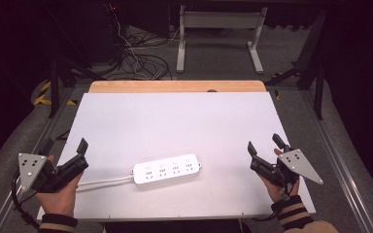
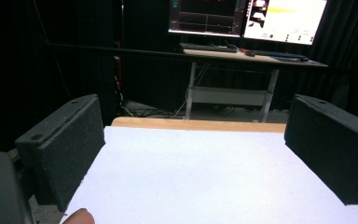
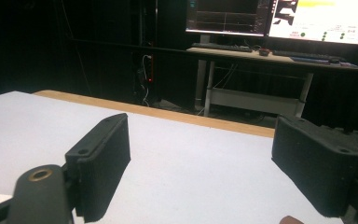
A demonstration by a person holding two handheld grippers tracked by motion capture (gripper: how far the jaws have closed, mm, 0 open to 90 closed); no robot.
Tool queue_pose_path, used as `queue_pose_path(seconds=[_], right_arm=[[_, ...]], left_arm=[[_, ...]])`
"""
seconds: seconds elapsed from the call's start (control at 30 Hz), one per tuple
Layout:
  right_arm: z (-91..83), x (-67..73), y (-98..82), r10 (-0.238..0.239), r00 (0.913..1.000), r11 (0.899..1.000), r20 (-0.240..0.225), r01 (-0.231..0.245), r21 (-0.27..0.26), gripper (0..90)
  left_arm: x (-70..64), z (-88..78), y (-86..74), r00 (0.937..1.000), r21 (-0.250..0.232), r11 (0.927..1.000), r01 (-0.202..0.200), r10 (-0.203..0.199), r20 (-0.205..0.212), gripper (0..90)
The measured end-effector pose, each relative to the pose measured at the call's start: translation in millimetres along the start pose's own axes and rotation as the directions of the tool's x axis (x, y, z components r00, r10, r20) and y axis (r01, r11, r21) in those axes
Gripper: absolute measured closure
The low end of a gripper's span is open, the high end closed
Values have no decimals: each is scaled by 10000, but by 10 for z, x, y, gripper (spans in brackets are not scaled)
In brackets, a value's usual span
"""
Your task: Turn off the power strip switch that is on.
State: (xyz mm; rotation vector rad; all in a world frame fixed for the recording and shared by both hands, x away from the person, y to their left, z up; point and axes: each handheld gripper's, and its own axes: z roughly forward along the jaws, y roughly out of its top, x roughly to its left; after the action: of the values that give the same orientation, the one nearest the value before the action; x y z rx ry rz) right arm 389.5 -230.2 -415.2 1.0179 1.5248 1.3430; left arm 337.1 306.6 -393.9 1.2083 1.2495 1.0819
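While both claws hang over the near corners of the worktop, neither one grips anything; the left claw [image 1: 64, 154], at about eight o'clock in the high view, has its jaws spread wide with bare white surface between them, and the right claw [image 1: 267, 147], at about four o'clock, stands just as far apart, again with nothing between the pads; in the left gripper view the left claw [image 2: 193, 156] frames the blank worktop [image 2: 191, 177], and the right claw [image 3: 200, 161] does the same in its own view. The white power strip [image 1: 167, 169] lies flat near six o'clock, between the two claws and apart from both, its white cord [image 1: 104, 181] running off toward the left hand [image 1: 60, 194]; by my reading the work on it is not yet begun, with the approach, the grasp and whatever follows all left to do. As for writing, the strip shows four socket groups but no legible brand; the monitors [image 2: 247, 16] beyond the far edge carry graphs and small text too blurred to read.
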Motion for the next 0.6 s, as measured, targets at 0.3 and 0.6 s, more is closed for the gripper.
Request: queue_pose_path(seconds=[0.3, 0.6], right_arm=[[3, 12, 6, 37, 10000, 10000, -61, -37, -12, 197], [-17, -2, 5, 45, 10000, 10000, -1, -45, -22, 197]], left_arm=[[5, 0, -1, 10000, 17, 10000, 9, -9, 13, 55], [-11, 27, -11, 9999, 65, 10000, -70, 69, 110, 54]])
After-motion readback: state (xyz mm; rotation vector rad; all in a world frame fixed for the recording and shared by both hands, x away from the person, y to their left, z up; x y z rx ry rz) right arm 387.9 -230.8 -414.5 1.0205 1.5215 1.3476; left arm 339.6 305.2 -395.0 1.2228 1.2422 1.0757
